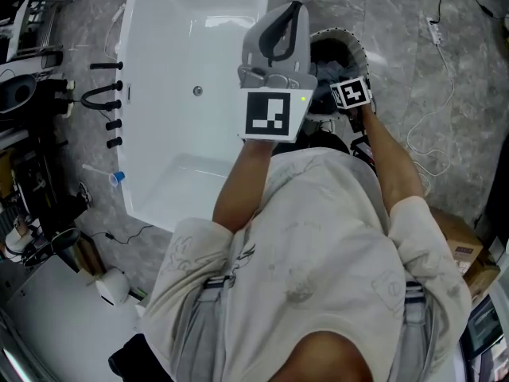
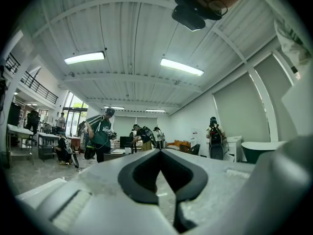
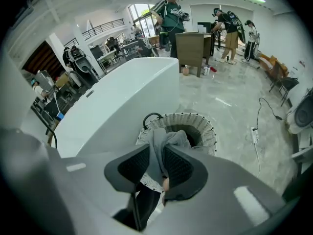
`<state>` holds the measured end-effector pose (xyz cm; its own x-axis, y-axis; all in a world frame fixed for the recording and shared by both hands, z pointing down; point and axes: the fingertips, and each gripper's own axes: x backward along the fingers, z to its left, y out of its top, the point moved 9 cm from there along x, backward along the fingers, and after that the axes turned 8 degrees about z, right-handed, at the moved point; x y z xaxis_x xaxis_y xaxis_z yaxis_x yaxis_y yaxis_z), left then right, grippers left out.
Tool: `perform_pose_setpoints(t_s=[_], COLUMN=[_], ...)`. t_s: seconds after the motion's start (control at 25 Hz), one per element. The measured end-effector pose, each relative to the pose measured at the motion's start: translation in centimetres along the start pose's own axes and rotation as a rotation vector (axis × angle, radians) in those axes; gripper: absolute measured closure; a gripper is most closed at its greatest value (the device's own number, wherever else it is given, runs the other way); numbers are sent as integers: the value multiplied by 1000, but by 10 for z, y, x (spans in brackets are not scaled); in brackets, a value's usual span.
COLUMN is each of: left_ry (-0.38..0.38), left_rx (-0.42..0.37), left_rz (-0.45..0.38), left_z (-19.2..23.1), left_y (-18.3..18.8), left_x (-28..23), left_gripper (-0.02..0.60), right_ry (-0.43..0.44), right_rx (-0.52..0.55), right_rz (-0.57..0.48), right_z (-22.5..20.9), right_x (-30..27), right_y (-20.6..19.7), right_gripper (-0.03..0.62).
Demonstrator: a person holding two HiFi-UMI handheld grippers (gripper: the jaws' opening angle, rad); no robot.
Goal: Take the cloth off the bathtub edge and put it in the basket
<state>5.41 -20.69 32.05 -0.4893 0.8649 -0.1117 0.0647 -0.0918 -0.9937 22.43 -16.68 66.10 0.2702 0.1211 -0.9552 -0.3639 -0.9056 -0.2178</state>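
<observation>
In the right gripper view my right gripper points steeply down and is shut on the grey cloth. The cloth bunches up between the pads and hangs just above the white woven basket. The basket stands on the floor against the white bathtub. In the head view the basket sits at the tub's right side, and the right gripper's marker cube is over it. My left gripper is held up level over the tub, its tips together with nothing between them; the head view shows it in front of the basket.
Black tap fittings line the tub's left side. A white cable and power strip lie on the grey floor to the right. A cardboard box stands at lower right. Several people and a wooden cabinet are farther back.
</observation>
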Motion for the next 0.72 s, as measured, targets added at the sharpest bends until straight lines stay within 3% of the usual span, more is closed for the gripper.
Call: perform_pose_setpoints(t_s=[0.24,0.4,0.52,0.72], left_ry=[9,11,13,6], left_rx=[11,1,7,2], left_rz=[21,21,29,26], left_z=[6,6,6,3], left_y=[-2,-4,-5,-4], left_x=[5,7,6,5], left_gripper=[584,584,584,584], right_ry=[-32,-79,-80,-80], right_rx=[-50,-77,-76,-86], right_rz=[-19,-85,-96,-88], right_z=[-2,-9,-12,-14], right_x=[-1,5,9,10], right_y=[-5,-2,3,0], right_gripper=[484,473,395,378])
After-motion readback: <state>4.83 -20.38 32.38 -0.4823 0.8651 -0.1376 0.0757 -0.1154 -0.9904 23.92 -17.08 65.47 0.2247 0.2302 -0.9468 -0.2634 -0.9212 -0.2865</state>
